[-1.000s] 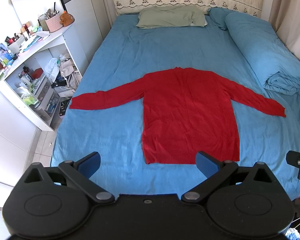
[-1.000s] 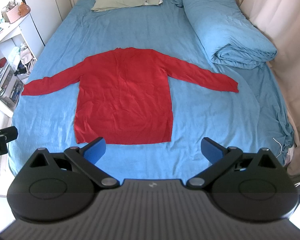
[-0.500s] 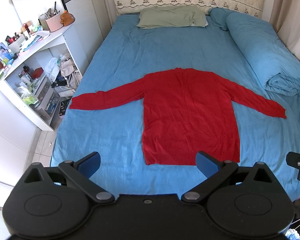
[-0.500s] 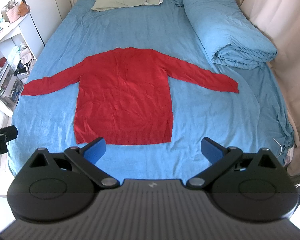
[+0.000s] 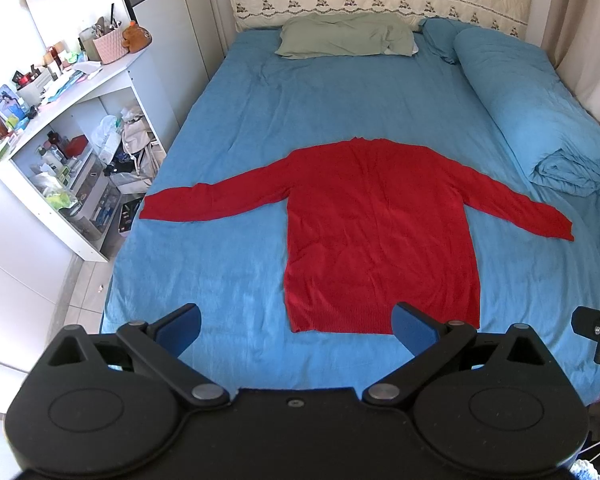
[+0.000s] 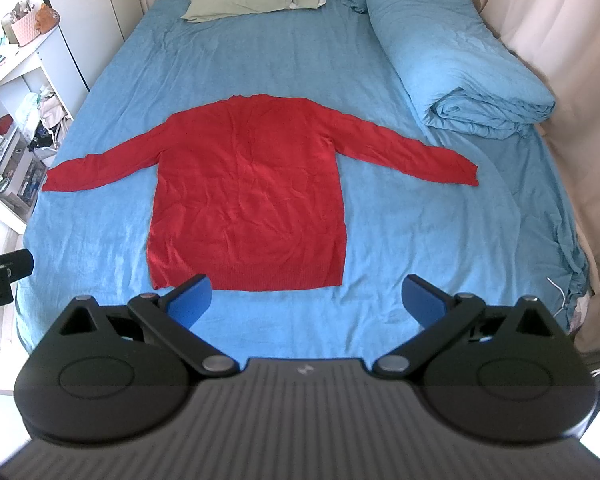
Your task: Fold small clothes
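A red long-sleeved sweater [image 5: 380, 232] [image 6: 252, 196] lies flat on the blue bed sheet [image 5: 228, 264], both sleeves spread out sideways and its hem toward me. My left gripper [image 5: 296, 328] hovers open above the near edge of the bed, in front of the hem's left half, holding nothing. My right gripper [image 6: 306, 300] is open too, just short of the hem's right half and empty. Each gripper's body shows at the edge of the other's view.
A folded blue duvet [image 5: 532, 128] [image 6: 460, 68] lies along the bed's right side and a green pillow [image 5: 344, 36] sits at the headboard. A cluttered white shelf unit [image 5: 60, 128] stands left of the bed. A curtain [image 6: 572, 80] hangs on the right.
Both views have shifted very slightly; the sweater lies as before and both grippers remain open.
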`<state>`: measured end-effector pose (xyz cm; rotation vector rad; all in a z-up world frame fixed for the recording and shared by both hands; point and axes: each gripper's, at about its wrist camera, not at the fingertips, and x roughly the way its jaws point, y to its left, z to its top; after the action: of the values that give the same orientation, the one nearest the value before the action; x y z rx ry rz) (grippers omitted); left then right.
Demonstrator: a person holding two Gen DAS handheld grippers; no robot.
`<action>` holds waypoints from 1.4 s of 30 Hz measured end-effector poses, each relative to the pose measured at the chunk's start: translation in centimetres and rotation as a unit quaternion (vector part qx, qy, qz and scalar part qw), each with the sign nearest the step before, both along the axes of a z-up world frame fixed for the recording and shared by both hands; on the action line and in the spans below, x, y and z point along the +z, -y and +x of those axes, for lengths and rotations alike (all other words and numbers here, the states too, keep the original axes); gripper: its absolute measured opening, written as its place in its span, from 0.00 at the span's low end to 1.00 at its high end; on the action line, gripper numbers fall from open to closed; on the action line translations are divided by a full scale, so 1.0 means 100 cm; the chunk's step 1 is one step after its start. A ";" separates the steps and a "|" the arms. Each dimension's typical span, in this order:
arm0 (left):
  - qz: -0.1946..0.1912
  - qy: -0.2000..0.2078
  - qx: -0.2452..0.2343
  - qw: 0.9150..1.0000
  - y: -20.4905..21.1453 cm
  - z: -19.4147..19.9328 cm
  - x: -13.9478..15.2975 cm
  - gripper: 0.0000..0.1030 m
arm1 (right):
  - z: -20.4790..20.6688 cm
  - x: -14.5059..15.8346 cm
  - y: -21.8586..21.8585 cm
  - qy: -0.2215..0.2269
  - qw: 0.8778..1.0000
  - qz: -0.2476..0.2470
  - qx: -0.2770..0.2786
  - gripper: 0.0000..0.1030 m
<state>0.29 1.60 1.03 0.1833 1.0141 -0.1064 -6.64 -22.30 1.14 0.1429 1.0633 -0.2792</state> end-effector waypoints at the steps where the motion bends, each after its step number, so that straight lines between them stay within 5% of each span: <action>1: 0.000 0.000 0.000 1.000 0.000 -0.001 0.000 1.00 | 0.000 0.000 0.000 0.000 1.000 0.000 0.000 1.00; 33: 0.002 0.004 0.004 1.000 0.003 0.003 0.003 1.00 | 0.003 0.000 0.000 -0.001 1.000 0.004 -0.002 1.00; 42: 0.002 0.018 -0.050 0.999 0.022 0.059 0.008 1.00 | 0.027 -0.006 0.022 0.006 0.999 -0.004 -0.040 1.00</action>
<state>6.17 -0.58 1.85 0.2380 0.9685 -0.1913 -3.96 -24.50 0.58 0.1799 1.0466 -0.3533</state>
